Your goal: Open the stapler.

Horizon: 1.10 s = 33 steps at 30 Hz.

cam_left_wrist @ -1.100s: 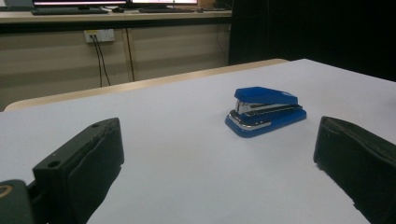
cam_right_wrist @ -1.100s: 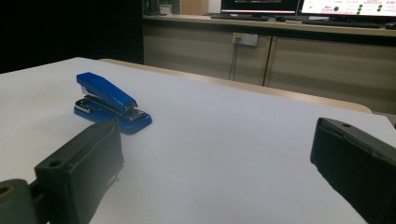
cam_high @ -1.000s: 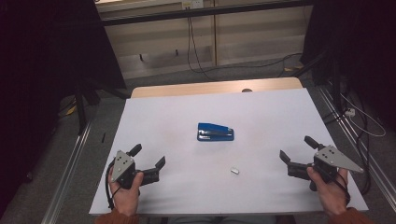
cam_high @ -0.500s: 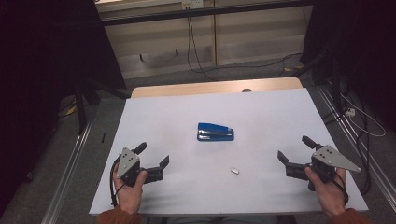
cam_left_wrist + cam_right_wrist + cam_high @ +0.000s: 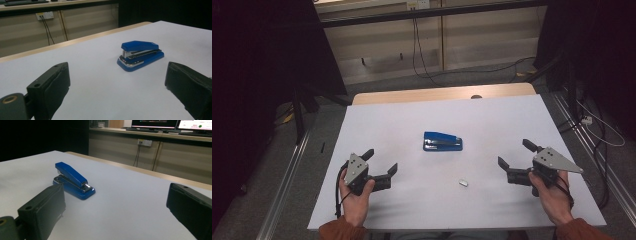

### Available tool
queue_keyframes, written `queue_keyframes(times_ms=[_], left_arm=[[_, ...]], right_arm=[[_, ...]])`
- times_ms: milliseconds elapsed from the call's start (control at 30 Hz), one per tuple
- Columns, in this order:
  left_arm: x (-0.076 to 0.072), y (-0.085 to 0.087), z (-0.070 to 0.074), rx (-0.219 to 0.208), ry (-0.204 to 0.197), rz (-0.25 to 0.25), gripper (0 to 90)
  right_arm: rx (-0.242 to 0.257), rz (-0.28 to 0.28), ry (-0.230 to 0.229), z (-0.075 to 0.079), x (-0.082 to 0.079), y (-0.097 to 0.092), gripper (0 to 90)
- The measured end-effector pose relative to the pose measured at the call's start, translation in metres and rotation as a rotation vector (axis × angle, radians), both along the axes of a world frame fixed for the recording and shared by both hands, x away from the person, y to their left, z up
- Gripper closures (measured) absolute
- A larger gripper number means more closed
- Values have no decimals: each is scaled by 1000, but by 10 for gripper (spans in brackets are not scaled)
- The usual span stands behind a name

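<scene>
The left gripper (image 5: 381,162) has its jaws wide apart with nothing in them. The right gripper (image 5: 516,156) has its jaws wide apart too, and they are empty. Both sit near the front of the white bench (image 5: 502,120), one at the left and one at the right. The blue stapler (image 5: 442,141) lies flat in the middle, farther back, well apart from both. A small silver piece (image 5: 463,183) lies near the front, between the grippers. Nothing stands in the way.

Glossy blue plastic stapler (image 5: 140,55) with shiny metal parts, matt white table (image 5: 492,125), wooden edge
</scene>
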<state>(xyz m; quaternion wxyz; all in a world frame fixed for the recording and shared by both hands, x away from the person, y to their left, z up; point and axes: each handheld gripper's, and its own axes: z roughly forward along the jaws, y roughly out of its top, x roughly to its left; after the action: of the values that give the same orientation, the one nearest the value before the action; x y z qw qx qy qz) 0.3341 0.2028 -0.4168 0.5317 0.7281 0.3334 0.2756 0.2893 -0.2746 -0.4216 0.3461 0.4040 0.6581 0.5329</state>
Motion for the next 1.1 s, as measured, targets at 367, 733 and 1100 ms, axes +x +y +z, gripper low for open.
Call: queue_keyframes(times_ms=[367, 733, 1100], left_arm=[[14, -10, -1, 14, 21, -18, 65], [26, -21, 0, 12, 8, -16, 48], [40, -37, -2, 14, 8, -71, 47]], right_arm=[[-5, 77, -3, 7, 14, 24, 13], [-28, 101, -16, 10, 28, 39, 12], [-46, 139, -20, 10, 47, 62, 10]])
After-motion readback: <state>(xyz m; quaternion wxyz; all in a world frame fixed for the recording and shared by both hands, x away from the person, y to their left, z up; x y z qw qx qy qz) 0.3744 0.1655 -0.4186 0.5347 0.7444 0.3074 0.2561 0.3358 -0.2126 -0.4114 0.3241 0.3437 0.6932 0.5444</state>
